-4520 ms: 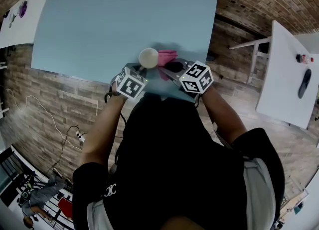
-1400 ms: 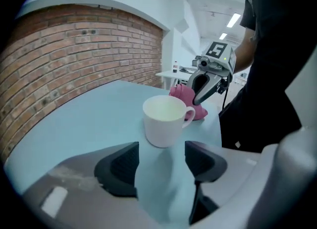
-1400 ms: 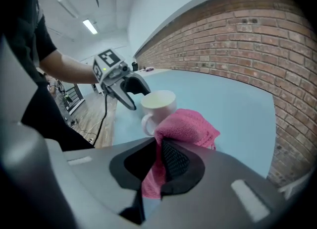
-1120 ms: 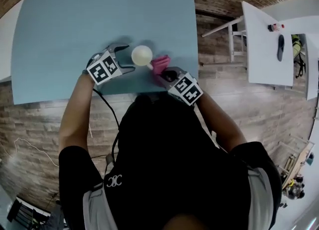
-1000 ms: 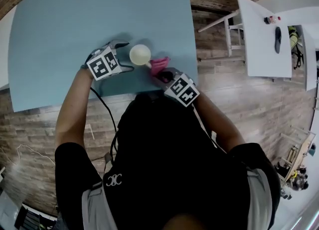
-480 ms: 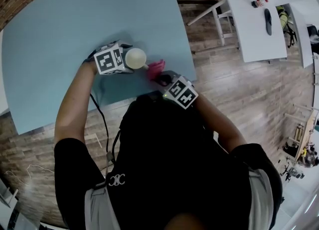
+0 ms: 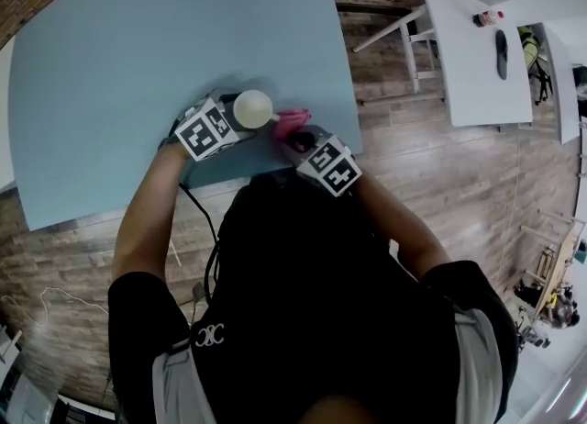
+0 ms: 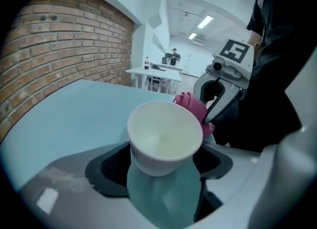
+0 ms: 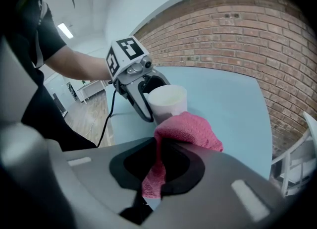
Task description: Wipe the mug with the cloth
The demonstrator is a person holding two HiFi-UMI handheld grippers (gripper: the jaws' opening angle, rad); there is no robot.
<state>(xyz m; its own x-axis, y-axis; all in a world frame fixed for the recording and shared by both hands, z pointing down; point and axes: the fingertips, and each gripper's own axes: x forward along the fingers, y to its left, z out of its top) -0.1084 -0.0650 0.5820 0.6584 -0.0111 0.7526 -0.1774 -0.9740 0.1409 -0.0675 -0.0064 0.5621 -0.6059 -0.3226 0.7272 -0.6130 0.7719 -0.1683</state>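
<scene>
A white mug [image 7: 252,108] [image 8: 165,136] [image 9: 168,101] stands upright near the front edge of the light blue table [image 7: 138,37]. My left gripper [image 7: 231,112] [image 8: 161,168] reaches around it from the left. Its jaws have just been closing with the mug between them, and the pads now lie against the mug's sides. My right gripper [image 7: 301,138] [image 9: 158,166] is shut on a pink cloth [image 7: 293,120] [image 9: 185,129] [image 8: 194,106]. The bunched cloth sits just right of the mug, close to its wall.
The table's front edge runs just behind both grippers, and its right edge is near the cloth. Across a wooden floor stands a white table [image 7: 477,46] with a bottle [image 7: 488,17] and a dark object [image 7: 501,43]. A cable [image 7: 197,220] hangs from the left gripper.
The left gripper has moved right from beside the mug until its jaws surround it. The right gripper with the cloth has stayed at the mug's right side.
</scene>
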